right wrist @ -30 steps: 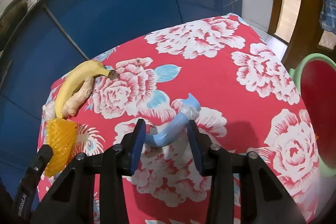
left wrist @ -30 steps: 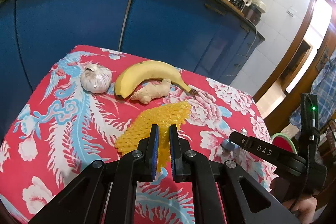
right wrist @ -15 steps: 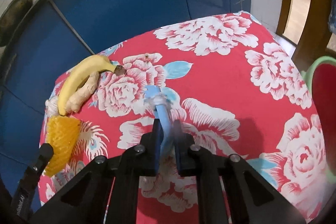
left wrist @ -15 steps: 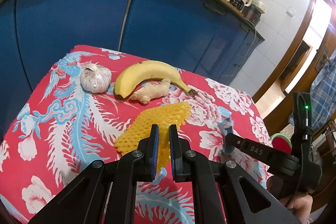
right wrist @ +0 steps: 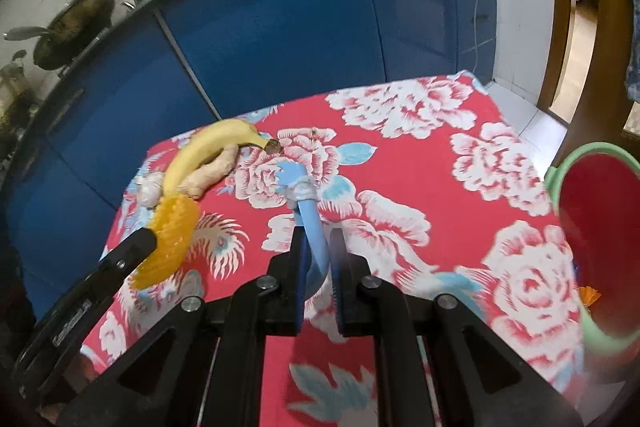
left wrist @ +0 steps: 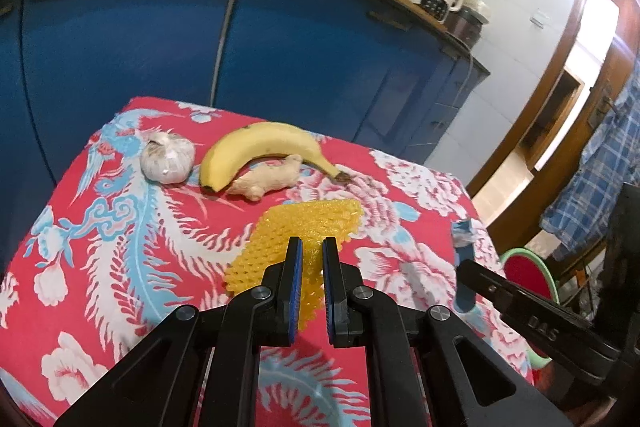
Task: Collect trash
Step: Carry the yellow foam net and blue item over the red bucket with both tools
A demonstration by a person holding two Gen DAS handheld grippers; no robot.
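My right claw [right wrist: 318, 259] clamps the pale-blue plastic wrapper [right wrist: 308, 217]; left claw [left wrist: 311, 269] pinches the yellow foam net [left wrist: 296, 231]; neither binned yet.

Both tongs are matte black plastic: the left tongs [left wrist: 311, 285] and right tongs [right wrist: 318, 279] have flat fingers lined with blue pads [left wrist: 295, 287], angular struts and round silver screws [right wrist: 266, 283].

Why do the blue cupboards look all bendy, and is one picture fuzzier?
Both views are fisheye, so the straight blue cupboards bow outward. The left wrist view is sharp: the yellow banana looks crisp. The right wrist view is smeared, worst at the red-and-green plastic bin and the red flowered tablecloth.
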